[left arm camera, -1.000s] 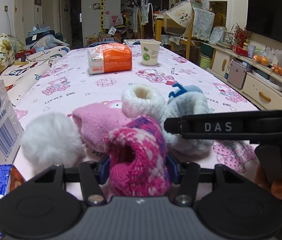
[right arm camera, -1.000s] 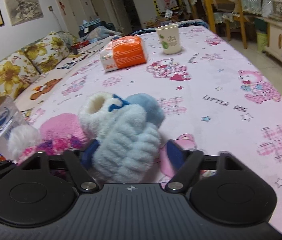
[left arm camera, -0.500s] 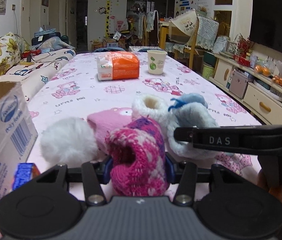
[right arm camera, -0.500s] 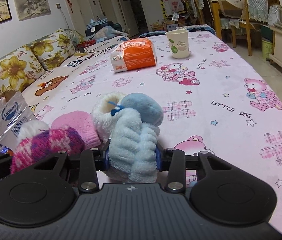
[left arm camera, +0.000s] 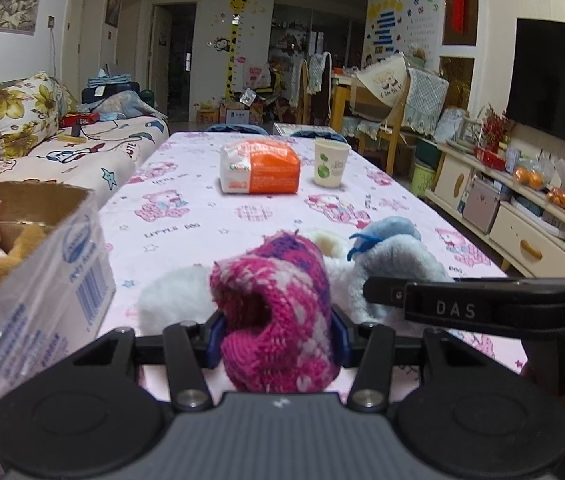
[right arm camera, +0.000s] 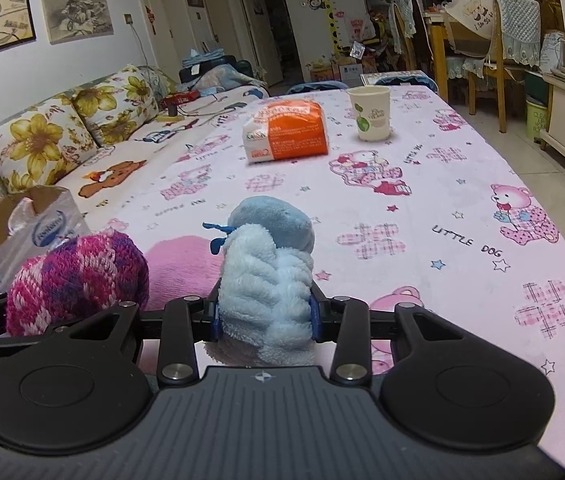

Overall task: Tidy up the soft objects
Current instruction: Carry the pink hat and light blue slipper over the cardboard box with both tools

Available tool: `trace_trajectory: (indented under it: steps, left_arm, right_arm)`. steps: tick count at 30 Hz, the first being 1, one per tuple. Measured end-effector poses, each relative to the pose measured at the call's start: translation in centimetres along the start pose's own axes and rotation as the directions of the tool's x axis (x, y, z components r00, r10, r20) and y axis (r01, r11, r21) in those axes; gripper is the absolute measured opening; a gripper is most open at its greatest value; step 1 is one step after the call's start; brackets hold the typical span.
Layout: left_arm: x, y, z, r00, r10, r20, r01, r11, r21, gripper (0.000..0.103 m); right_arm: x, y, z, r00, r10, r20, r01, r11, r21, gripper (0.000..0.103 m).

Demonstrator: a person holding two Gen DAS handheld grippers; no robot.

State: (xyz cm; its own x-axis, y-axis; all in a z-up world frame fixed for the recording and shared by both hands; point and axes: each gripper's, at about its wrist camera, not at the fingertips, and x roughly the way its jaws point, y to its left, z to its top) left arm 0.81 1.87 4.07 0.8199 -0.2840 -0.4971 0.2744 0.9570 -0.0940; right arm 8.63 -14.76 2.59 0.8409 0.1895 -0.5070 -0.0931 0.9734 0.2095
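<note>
My left gripper [left arm camera: 276, 336] is shut on a pink and purple knitted sock [left arm camera: 278, 304] and holds it above the table; the sock also shows in the right wrist view [right arm camera: 78, 276]. My right gripper [right arm camera: 264, 314] is shut on a fluffy light blue bootie [right arm camera: 268, 268], lifted off the table; it also shows in the left wrist view [left arm camera: 394, 256]. A pink fleece item [right arm camera: 182, 264] and a white fluffy ball [left arm camera: 174, 300] lie on the pink tablecloth [right arm camera: 442, 208] below. An open cardboard box [left arm camera: 38, 240] with soft items inside stands at the left.
An orange and white packet [right arm camera: 286, 132] and a paper cup [right arm camera: 370, 118] stand at the far end of the table. A flowered sofa [right arm camera: 62, 140] runs along the left. Cabinets and chairs are on the right.
Both grippers have risen with their soft items. The right gripper closed on the blue bootie and lifted it. The box top has come into the left wrist view.
</note>
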Motion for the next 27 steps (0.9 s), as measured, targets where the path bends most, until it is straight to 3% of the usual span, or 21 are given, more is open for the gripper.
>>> trace_trajectory:
  steps: [13, 27]
  left_arm:
    - [-2.8, 2.7, 1.2, 0.996, 0.025, 0.088, -0.018, 0.996, -0.086, 0.05]
    - [-6.0, 5.7, 2.1, 0.98, 0.075, 0.184, -0.046, 0.986, -0.16, 0.05]
  right_arm:
    - [-1.2, 1.4, 0.7, 0.996, 0.071, 0.051, -0.072, 0.997, 0.024, 0.046]
    - [-1.5, 4.3, 1.4, 0.986, 0.142, 0.085, -0.145, 0.989, 0.021, 0.047]
